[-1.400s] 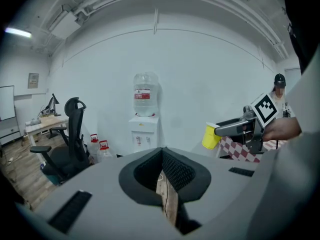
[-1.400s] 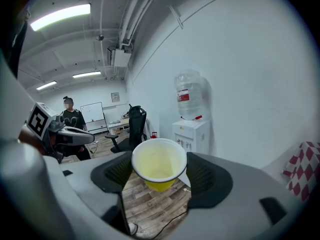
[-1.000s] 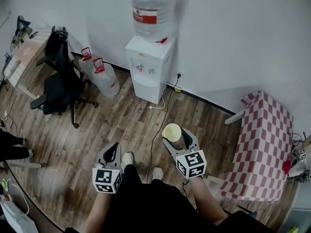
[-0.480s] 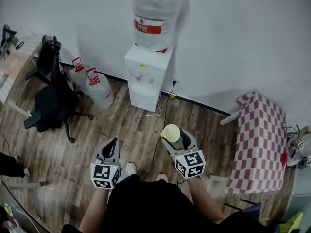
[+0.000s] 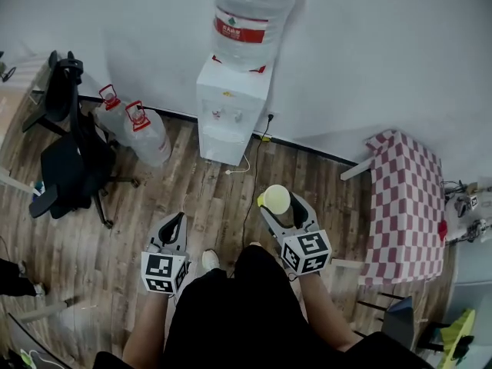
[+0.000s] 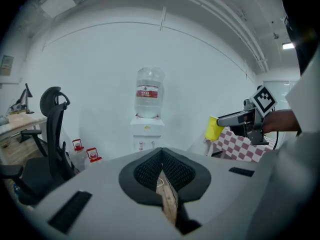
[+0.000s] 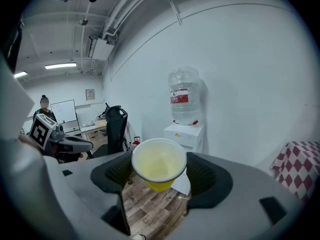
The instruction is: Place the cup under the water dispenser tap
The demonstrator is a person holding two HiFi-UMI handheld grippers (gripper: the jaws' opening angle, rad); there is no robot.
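A yellow paper cup [image 7: 159,167] sits upright between the jaws of my right gripper [image 7: 160,171], which is shut on it; the head view shows the cup [image 5: 275,199] held above the wood floor. The white water dispenser [image 5: 230,112] with a big clear bottle [image 5: 250,18] on top stands against the far wall, well ahead of the cup, and it shows again as the dispenser [image 7: 190,135] beyond the cup. My left gripper [image 5: 174,227] is shut and holds nothing; its view looks at the dispenser [image 6: 147,134] and catches the cup [image 6: 214,128] at the right.
Two empty water jugs [image 5: 132,125] stand left of the dispenser. A black office chair [image 5: 69,148] is at the left. A table with a red checked cloth [image 5: 406,206] is at the right. A power cable [image 5: 252,175] runs across the floor from the dispenser.
The view has shifted: the dispenser, jugs and chair now lie a little further left and lower in frame. Both grippers keep their pose, the cup still held.
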